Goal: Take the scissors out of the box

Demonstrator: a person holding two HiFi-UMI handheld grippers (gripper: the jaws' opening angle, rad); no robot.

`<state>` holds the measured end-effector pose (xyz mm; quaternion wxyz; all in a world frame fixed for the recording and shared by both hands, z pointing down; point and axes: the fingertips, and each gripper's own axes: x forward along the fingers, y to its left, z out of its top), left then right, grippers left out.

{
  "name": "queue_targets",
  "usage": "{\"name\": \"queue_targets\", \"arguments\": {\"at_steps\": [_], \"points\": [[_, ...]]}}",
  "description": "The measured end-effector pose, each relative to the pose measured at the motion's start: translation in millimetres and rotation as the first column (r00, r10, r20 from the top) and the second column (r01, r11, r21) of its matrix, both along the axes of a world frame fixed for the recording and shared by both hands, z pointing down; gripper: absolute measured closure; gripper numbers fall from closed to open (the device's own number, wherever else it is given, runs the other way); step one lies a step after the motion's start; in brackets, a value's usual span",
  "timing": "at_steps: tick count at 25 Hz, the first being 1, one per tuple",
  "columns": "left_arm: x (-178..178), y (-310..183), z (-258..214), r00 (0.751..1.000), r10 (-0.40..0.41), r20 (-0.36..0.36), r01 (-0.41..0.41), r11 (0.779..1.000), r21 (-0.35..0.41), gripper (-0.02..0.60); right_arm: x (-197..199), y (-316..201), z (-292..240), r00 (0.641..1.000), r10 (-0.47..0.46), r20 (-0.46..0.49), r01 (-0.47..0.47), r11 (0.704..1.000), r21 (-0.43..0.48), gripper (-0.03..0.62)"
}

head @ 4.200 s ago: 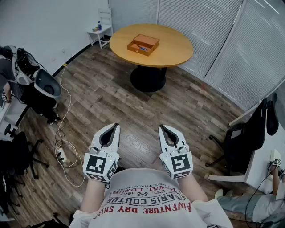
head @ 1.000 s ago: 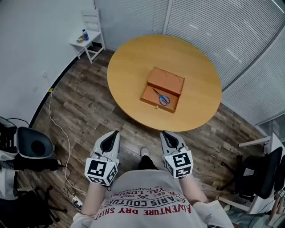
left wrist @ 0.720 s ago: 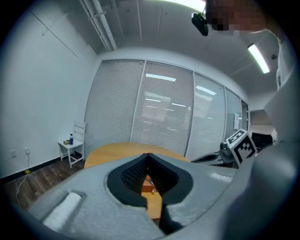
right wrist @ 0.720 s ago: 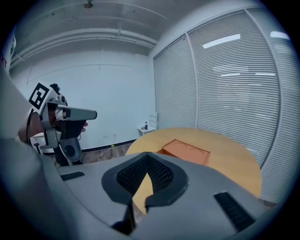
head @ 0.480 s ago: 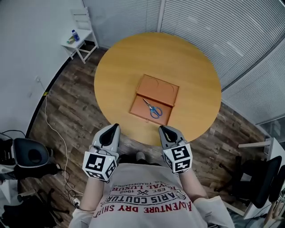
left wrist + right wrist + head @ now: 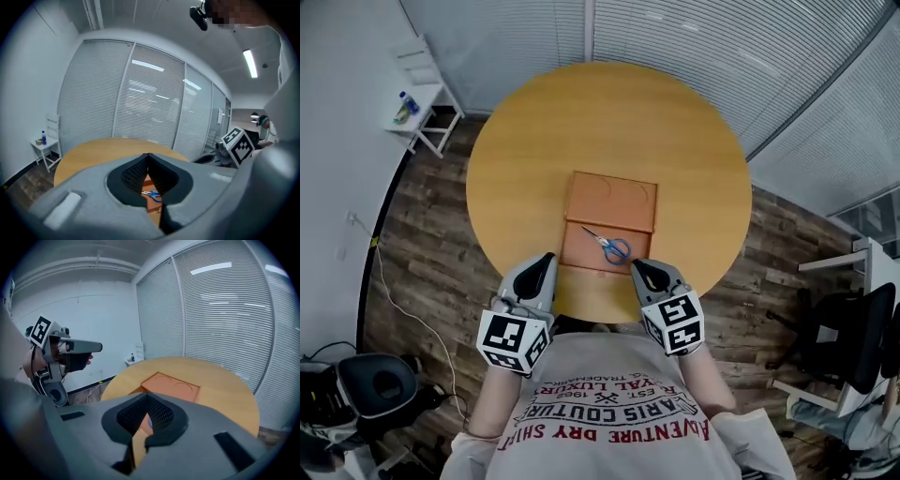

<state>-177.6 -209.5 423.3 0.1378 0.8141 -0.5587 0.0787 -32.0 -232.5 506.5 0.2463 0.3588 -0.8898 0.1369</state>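
Fingers [image 6: 133,172] of left gripper [image 6: 547,258] and right gripper [image 6: 636,264] clenched, empty, at the surface's [image 6: 703,178] near edge; scissors [image 6: 606,245] lie in the open box [image 6: 573,253], blades pointing far-left, handles near-right.

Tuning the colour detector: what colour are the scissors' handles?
Blue, on the small silver-bladed scissors in the open orange box; clearest in the head view.

The person wears a light grey short-sleeved T-shirt [image 6: 609,380] printed with red and dark lettering. Just ahead of that shirt, the left gripper [image 6: 547,256] and right gripper [image 6: 635,264] are pale grey rounded shells with black ribbed pads, each carrying a white cube [image 6: 514,342] of black square markers.
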Motion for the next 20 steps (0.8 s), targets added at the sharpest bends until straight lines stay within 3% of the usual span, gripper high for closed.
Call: {"name": "queue_targets", "arguments": {"at_steps": [5,11,16,18,20], "points": [[-10.0,-44.8,7.5,0.995,0.094,-0.029,-0.095,0.995,-0.026,0.572,-12.3,-22.6,24.7,0.996,0.031,-0.081,-0.037,0.997,-0.063,0.585],[-15.8,-83.2,31.8,0.983,0.182,-0.007,-0.182,0.983,-0.034,0.572,-11.3,-40.5,67.2,0.981,0.079,-0.175,-0.110,0.978,-0.175,0.585],[-15.7,-92.7,53.6,0.974,0.225,-0.038,-0.227,0.972,-0.058,0.572,-14.8,-47.3,103.7,0.966,0.039,-0.257,-0.107,0.961,-0.255,0.585],[-16.3,-95.9,58.1,0.971,0.232,-0.052,-0.235,0.970,-0.061,0.572,-17.3,-47.1,118.9,0.953,-0.009,-0.303,-0.083,0.954,-0.289,0.581],[-17.1,-99.5,61.9,0.971,0.234,-0.052,-0.237,0.969,-0.063,0.572,-18.3,-44.6,133.4,0.925,-0.087,-0.370,-0.040,0.946,-0.323,0.537]]}}
